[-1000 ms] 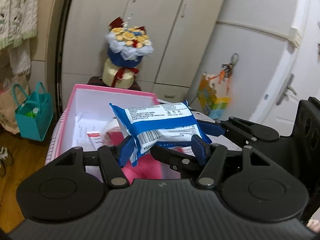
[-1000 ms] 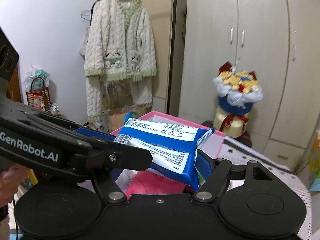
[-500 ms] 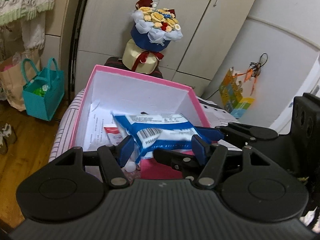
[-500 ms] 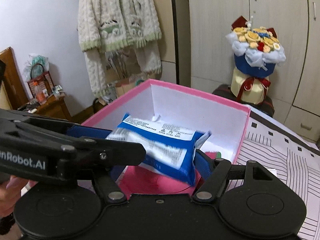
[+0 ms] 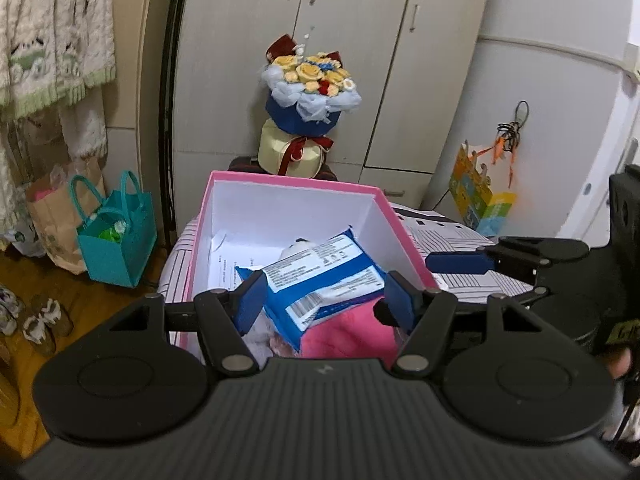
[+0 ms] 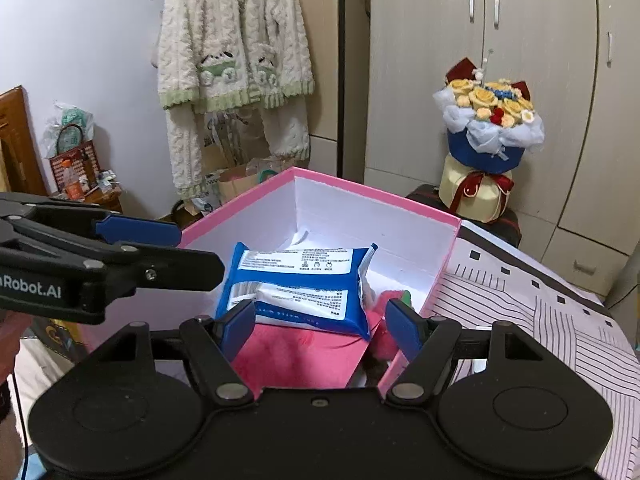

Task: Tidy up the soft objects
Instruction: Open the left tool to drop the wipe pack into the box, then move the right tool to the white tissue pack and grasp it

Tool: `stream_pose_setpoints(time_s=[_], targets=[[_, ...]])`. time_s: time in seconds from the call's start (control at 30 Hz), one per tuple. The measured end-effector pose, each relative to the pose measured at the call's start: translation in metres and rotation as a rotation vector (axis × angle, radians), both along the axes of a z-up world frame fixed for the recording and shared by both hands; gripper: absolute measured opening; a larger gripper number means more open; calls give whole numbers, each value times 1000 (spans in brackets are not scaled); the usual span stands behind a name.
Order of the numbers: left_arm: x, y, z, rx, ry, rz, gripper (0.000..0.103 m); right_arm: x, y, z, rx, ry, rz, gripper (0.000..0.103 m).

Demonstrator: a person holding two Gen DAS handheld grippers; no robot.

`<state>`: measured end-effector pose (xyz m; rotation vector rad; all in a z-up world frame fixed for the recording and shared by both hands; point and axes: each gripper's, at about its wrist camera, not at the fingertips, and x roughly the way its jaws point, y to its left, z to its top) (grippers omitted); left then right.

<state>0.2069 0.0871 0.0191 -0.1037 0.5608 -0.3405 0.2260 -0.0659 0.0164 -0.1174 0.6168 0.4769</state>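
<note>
A blue and white wipes pack [image 5: 324, 280] lies inside the pink box [image 5: 296, 182], resting on a pink soft cloth [image 5: 348, 336]. It also shows in the right wrist view [image 6: 300, 284], inside the box [image 6: 380, 196] on the pink cloth [image 6: 300, 352]. My left gripper [image 5: 324, 300] is open and empty just above the pack. My right gripper [image 6: 320, 326] is open and empty over the box's near edge. A small white plush [image 5: 298, 246] peeks out behind the pack.
A flower bouquet [image 5: 310, 92] stands behind the box in front of grey cupboards [image 5: 360, 40]. A teal bag [image 5: 114, 236] sits on the floor at left. The box stands on a striped sheet [image 6: 532, 312]. A knitted cardigan [image 6: 236, 60] hangs on the wall.
Both grippers lowered the wipes pack into the pink box, then opened and let it go. The pack now rests on the pink cloth.
</note>
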Motion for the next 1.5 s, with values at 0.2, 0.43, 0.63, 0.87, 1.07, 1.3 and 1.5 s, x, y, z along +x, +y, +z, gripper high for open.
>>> stream_pose_setpoints(time_s=[0.2,0.43,0.63,0.87,1.07,1.3,1.5], targets=[[-37,-8,22,5,-47,-67,65,-35,-8,15,-11,-35,6,77],[-70,-21,37,18,-81,-112,65,-70,-24,29,-23,-73,-6,77],[-90,-35,44,22,-97,-157,66,-91,-43,36,-20,-86,-33,77],[-104,-59,44,29,-102,-213,72,-108,-71,40,-28,-124,-99,77],[-109,-83,44,-6,-109,-231,72,-104,-109,38,11,-117,-161,77],[-100,-129,25,-17,-71,-295,73,-87,-160,29,120,-104,-151,77],[-86,-175,-3,38,-58,-273,73,-63,-190,13,191,-36,-134,77]])
